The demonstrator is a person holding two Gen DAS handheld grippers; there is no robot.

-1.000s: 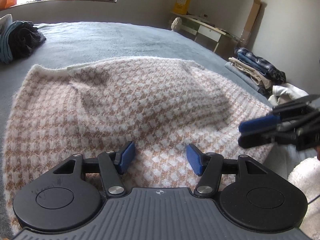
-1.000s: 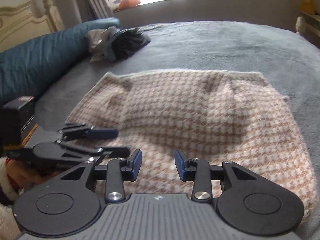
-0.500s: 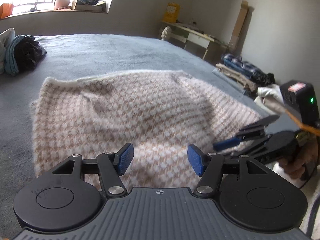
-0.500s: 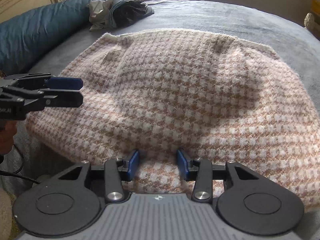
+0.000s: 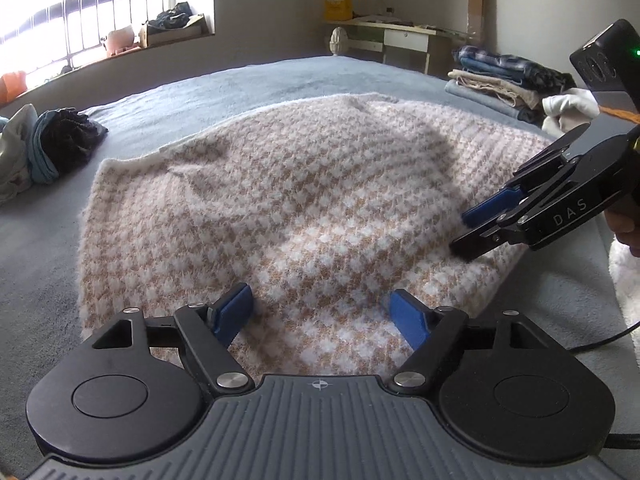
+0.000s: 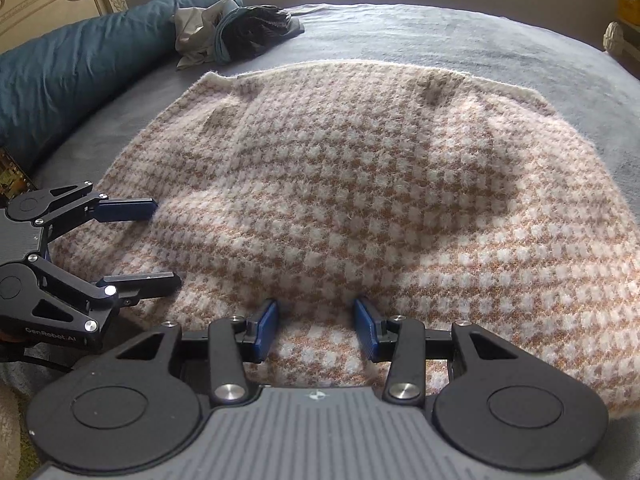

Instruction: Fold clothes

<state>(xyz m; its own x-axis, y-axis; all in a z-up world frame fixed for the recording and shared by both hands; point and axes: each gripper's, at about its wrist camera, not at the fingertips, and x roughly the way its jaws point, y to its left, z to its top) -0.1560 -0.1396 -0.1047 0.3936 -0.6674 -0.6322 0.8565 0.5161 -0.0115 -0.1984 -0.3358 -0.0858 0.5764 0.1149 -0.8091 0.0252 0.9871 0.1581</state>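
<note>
Directly ahead of both open grippers, left gripper (image 5: pixel 322 312) just widened and right gripper (image 6: pixel 316 326) narrower, lies the fuzzy tan-and-white houndstooth knit garment (image 6: pixel 360 200), its near hem at lower frame between their blue pads.

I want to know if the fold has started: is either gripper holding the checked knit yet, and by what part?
Neither. The left gripper and right gripper stand open over the near edge of the checked knit, pads not pinching it.
</note>
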